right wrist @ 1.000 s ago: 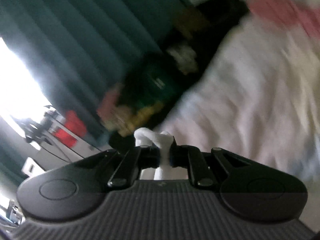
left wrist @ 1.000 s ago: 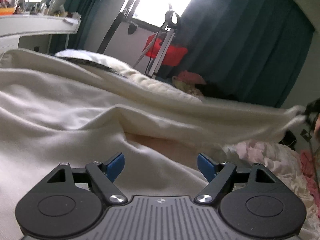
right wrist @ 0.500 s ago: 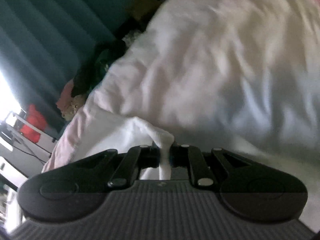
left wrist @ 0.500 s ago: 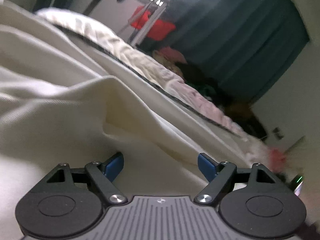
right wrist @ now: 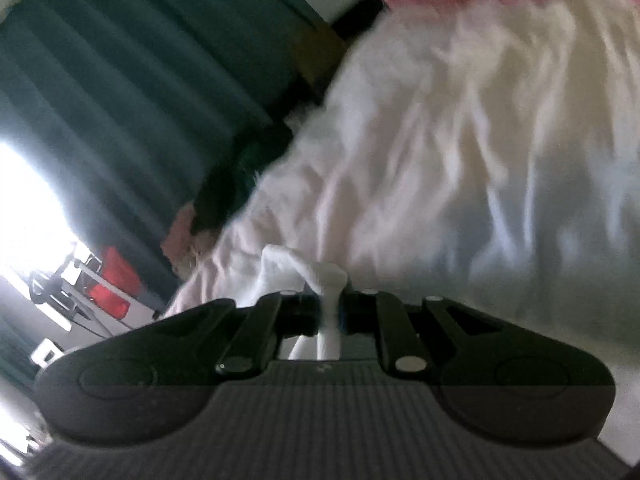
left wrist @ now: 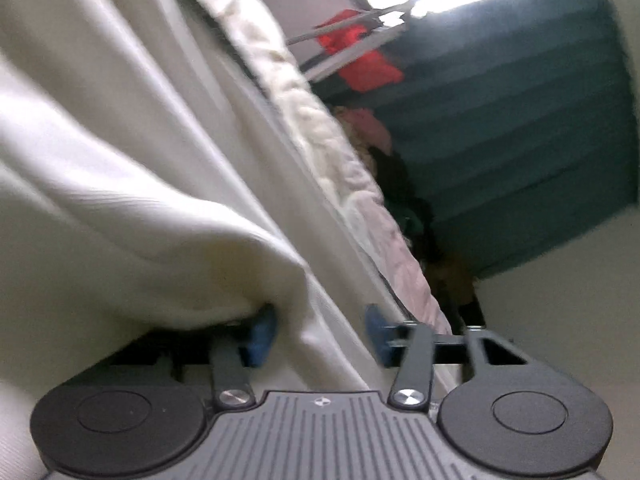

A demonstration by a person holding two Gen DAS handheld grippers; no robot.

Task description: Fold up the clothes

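Both grippers black w/ ribbed grey body, round discs each side, silver screws on link arms. Left gripper (left wrist: 320,332) had blue pads (left wrist: 260,334); right gripper (right wrist: 330,314) looked darker.

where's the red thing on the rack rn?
Left wrist view: red item sits top centre on the metal rack, left of the teal curtain, beyond the cream garment. Right wrist view: lower left, below the bright window.

Teal curtains (left wrist: 500,120) hang behind what looks like a red bag (left wrist: 364,60).
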